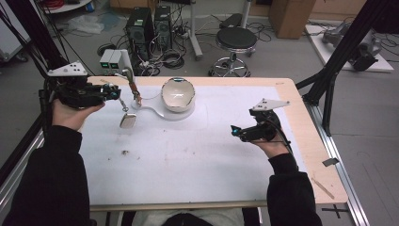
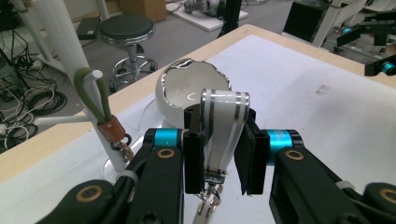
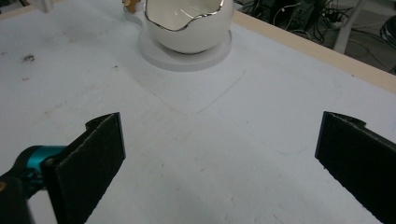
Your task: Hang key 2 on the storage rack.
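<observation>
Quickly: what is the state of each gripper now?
Left gripper: shut on the striped strap.
Right gripper: open, holding nothing.

The bowl (image 1: 178,94) sits on a base (image 1: 181,114) at the table's (image 1: 301,141) far middle, the stand (image 1: 126,63) just left of it, the stool (image 1: 236,40) behind on the floor.

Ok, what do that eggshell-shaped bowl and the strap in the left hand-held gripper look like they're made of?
The eggshell-shaped bowl looks like glazed white ceramic: glossy, with bright reflections and a thin metallic-looking line along its jagged rim. The strap, clamped in the left hand-held gripper, appears to be smooth pale leather or a synthetic lookalike, folded into a loop with dark edge stripes and a metal clasp below; which one, I can't tell.
</observation>
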Demonstrator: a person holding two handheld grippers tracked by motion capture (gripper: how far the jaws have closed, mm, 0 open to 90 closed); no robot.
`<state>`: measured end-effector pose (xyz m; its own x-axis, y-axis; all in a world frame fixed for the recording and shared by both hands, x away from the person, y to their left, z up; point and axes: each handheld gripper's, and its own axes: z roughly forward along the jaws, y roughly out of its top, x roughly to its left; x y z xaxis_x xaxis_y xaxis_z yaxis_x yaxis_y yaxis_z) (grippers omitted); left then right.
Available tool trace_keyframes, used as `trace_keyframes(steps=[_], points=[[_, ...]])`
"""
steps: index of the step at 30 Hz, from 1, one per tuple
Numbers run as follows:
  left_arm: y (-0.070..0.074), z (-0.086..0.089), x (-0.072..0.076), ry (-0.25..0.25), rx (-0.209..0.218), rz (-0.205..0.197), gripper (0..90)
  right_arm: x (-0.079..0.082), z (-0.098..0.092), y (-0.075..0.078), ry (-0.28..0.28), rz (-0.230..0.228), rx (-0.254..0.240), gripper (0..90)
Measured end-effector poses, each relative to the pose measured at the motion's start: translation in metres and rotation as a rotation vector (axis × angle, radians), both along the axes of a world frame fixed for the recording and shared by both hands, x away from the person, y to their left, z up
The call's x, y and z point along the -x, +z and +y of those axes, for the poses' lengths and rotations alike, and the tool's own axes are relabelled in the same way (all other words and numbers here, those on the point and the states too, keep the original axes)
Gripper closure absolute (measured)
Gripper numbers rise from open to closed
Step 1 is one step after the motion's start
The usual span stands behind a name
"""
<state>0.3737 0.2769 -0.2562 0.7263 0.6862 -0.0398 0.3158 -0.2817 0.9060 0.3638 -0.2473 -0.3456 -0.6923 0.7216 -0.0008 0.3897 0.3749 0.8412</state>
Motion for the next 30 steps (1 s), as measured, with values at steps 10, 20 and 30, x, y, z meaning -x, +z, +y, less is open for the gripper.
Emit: trace_keyframes(steps=[10,20,30], points=[[0.021,0.015,-0.015,0.046,-0.036,0.001,74.6,0.009,-0.027,-0.026,-0.025,0.009,-0.014,0.6],[0.029,0.033,-0.031,0.096,-0.022,0.006,74.6,0.016,-0.046,-0.047,-0.053,0.023,-0.036,0.6],[0.024,0.046,-0.052,0.155,-0.033,0.037,74.6,0.03,-0.06,-0.079,-0.061,0.058,-0.028,0.6]])
